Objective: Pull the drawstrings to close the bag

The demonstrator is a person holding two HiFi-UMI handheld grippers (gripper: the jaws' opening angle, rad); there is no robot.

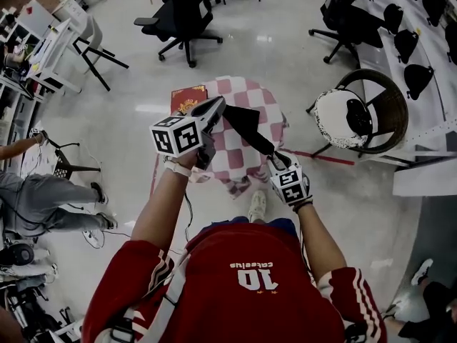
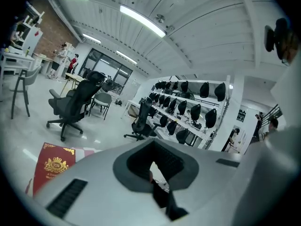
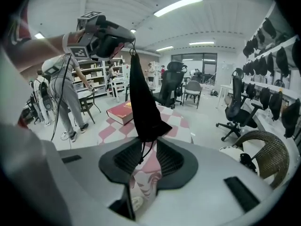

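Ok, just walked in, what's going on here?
A person in a red jersey holds a gripper in each hand above a pink-and-white checked table. The left gripper is shut on the top of a black cloth drawstring bag, which hangs down to the right gripper. That gripper's jaws stand open around the dangling black drawstring, not yet gripping it.

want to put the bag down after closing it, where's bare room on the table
The checkered cloth is bare right of the red book and along the near edge. The book fills the far left corner; the black bag hangs over the middle.
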